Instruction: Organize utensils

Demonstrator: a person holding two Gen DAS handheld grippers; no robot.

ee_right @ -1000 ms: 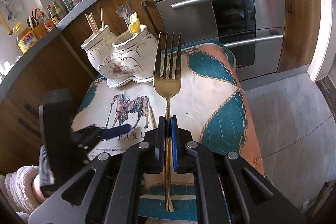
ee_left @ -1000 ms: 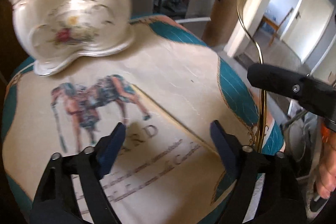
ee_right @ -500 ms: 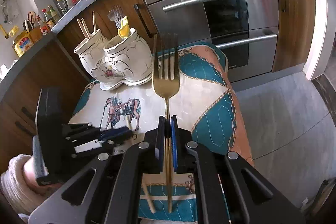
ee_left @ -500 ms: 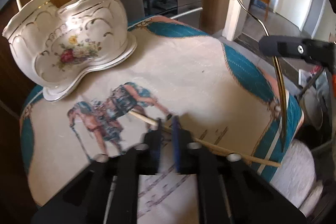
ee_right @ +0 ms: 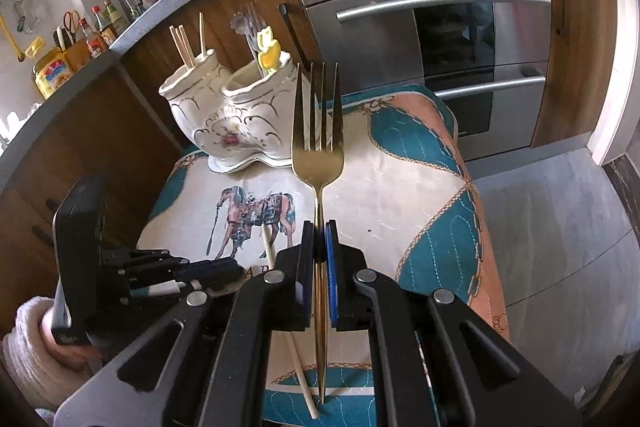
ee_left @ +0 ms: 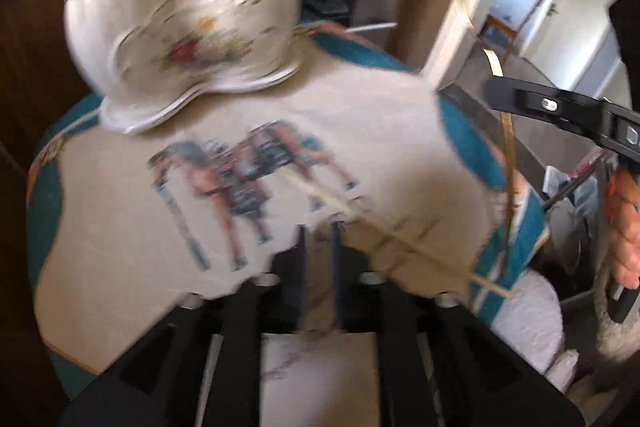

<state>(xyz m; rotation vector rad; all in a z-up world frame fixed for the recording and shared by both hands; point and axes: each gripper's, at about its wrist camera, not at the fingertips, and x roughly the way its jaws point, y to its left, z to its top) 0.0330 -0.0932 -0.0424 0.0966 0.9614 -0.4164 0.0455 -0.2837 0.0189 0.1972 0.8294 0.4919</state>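
Observation:
My right gripper (ee_right: 318, 243) is shut on a gold fork (ee_right: 317, 131), tines up, held above the table; fork (ee_left: 507, 163) and gripper also show at the right of the left wrist view. A white floral ceramic utensil holder (ee_right: 224, 123) stands at the table's far end with chopsticks (ee_right: 182, 45) in its left cup and yellow-handled utensils (ee_right: 269, 51) in its right; the left wrist view shows the holder (ee_left: 180, 27) blurred. My left gripper (ee_left: 318, 239) is shut on a wooden chopstick (ee_left: 384, 231) lying across the cloth; the chopstick (ee_right: 267, 247) shows in the right view too.
The table wears a cream and teal cloth with a horse print (ee_right: 256, 219). A steel oven (ee_right: 440, 39) and wooden cabinets stand behind. A counter with bottles (ee_right: 96, 35) runs at the left. Grey floor (ee_right: 560, 227) lies to the right.
My left gripper closed on the chopstick on the cloth and has moved with it, blurring the view. The right gripper still holds the fork upright.

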